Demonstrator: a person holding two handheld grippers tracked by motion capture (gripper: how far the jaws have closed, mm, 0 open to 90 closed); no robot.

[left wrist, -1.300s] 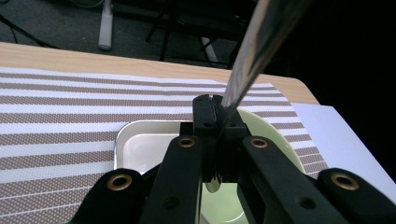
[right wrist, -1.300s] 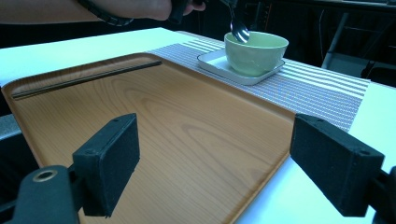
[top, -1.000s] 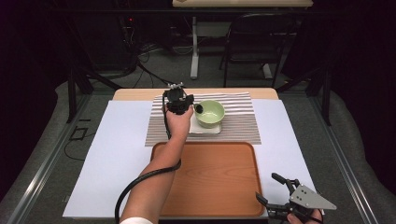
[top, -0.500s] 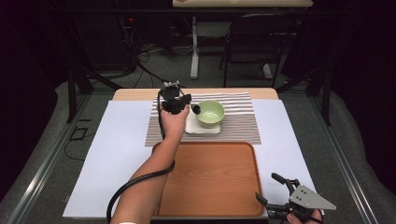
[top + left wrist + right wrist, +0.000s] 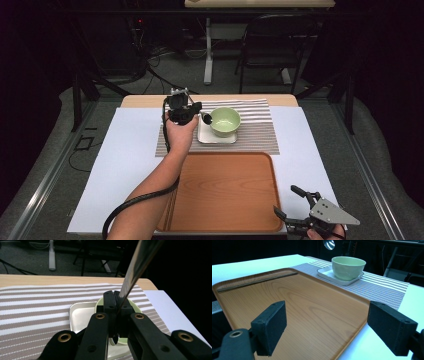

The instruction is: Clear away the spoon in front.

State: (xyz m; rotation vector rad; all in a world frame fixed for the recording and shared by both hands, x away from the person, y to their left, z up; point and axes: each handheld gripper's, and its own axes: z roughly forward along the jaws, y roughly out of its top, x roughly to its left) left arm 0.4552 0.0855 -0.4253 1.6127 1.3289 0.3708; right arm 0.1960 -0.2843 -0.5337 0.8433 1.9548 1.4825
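Gripping spoon [image 5: 135,267] | left claw [image 5: 115,298] | apparently above bowl [image 5: 224,121]

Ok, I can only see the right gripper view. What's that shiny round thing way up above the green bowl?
Observer: That's the end of a spoon. The left gripper is shut on it.
Operator: Where's that gripper?
Observer: In the high view it hovers over the striped mat, just left of the bowl.
Operator: Is there anything in the bowl?
Observer: From above, the inside looks empty.
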